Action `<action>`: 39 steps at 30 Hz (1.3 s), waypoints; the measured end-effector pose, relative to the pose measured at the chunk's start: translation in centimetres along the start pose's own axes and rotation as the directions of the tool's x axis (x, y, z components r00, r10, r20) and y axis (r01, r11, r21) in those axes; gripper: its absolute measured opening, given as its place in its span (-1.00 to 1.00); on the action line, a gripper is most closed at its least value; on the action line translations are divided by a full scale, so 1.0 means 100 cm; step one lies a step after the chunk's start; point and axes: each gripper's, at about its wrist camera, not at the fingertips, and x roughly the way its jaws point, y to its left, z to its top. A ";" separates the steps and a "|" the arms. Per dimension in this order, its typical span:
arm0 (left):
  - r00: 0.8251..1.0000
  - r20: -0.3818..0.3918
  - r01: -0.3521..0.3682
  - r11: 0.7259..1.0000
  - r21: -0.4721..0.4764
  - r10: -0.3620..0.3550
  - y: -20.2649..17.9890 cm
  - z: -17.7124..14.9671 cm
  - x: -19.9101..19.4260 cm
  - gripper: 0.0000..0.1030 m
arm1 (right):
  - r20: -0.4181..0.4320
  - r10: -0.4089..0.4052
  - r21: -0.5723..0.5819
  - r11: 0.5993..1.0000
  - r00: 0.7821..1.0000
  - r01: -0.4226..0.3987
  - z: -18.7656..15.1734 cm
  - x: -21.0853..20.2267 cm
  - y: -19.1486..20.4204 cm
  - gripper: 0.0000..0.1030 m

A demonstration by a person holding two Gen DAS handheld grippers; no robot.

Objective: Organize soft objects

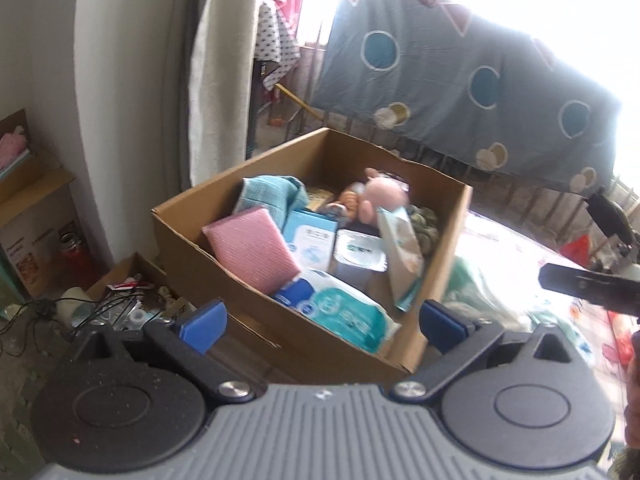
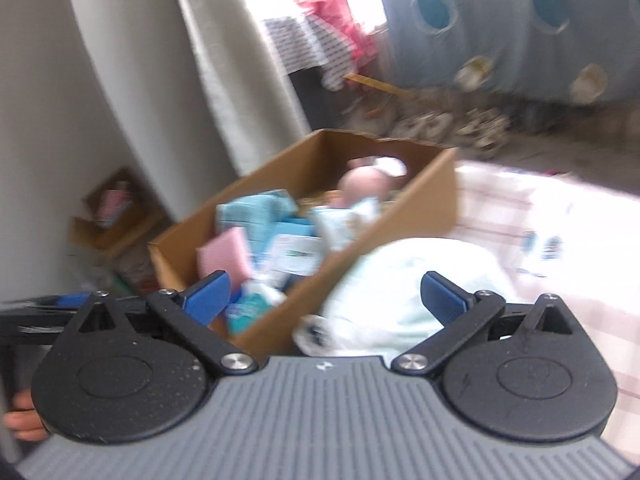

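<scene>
A large grey-blue sheet (image 1: 460, 80) patterned with teal circles is seen hung across a bright window at the back, with a pale curtain (image 1: 224, 72) beside it. Below, an open cardboard box (image 1: 192, 248) is set on a bed covered in a light checked cloth (image 2: 560, 240). The box is filled with soft things: a pink sponge pad (image 1: 256, 248) propped at the near left wall, a folded teal towel (image 1: 268, 194) behind it, a pink plush toy (image 1: 380, 196) towards the far side, and a teal-and-white wipes packet (image 1: 344, 312) at the near edge, with smaller packets between them. A white plastic bag (image 2: 400, 304) is laid on the bed just right of the box.

The left gripper (image 1: 320, 318) is held before the near edge of the box, with the wipes packet seen between its blue fingers (image 1: 202, 322), which are spread wide and touch nothing. The right gripper (image 2: 324, 300) is likewise opened wide and empty; between its fingers (image 2: 442, 296) the near right corner of the box and the white bag are framed.

Only in the left wrist view is a smaller cluttered box (image 1: 132, 292) on the floor shown sharply. The right wrist view is blurred, and part of a hand (image 2: 24, 420) is caught at its lower left edge.
</scene>
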 end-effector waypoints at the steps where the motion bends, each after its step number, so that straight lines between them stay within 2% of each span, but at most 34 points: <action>1: 1.000 0.000 0.002 1.000 0.009 -0.002 -0.003 -0.003 -0.002 1.00 | 0.017 -0.042 -0.008 0.999 0.999 0.042 -0.006 -0.005 0.002 0.98; 4: 1.000 -0.007 -0.002 1.000 0.028 0.002 -0.011 -0.011 -0.006 1.00 | 0.063 -0.133 -0.014 0.991 0.989 0.134 -0.022 -0.018 0.006 0.98; 9: 0.999 0.013 -0.032 0.999 0.026 0.031 -0.018 -0.018 -0.011 1.00 | 0.074 -0.202 0.026 0.979 0.977 0.201 -0.042 -0.035 0.005 0.98; 14: 0.996 0.004 -0.088 0.993 0.079 0.088 -0.024 -0.017 -0.009 1.00 | 0.062 -0.234 0.034 0.972 0.970 0.232 -0.050 -0.041 0.010 0.98; 20: 0.997 0.026 -0.082 0.988 0.134 0.079 -0.026 -0.019 -0.011 1.00 | 0.068 -0.253 0.046 0.967 0.965 0.251 -0.055 -0.046 0.020 0.98; 25: 0.992 0.062 -0.123 0.975 0.186 0.113 -0.030 -0.019 -0.011 1.00 | 0.064 -0.254 0.035 0.967 0.965 0.253 -0.056 -0.049 0.022 0.98; 31: 0.999 0.012 -0.050 0.982 0.183 0.048 -0.029 -0.015 -0.005 1.00 | 0.055 -0.299 0.060 0.953 0.953 0.296 -0.059 -0.051 0.025 0.98; 39: 0.998 -0.055 0.041 0.979 0.200 -0.030 -0.030 -0.016 -0.004 1.00 | 0.031 -0.374 0.062 0.926 0.927 0.372 -0.073 -0.056 0.039 0.98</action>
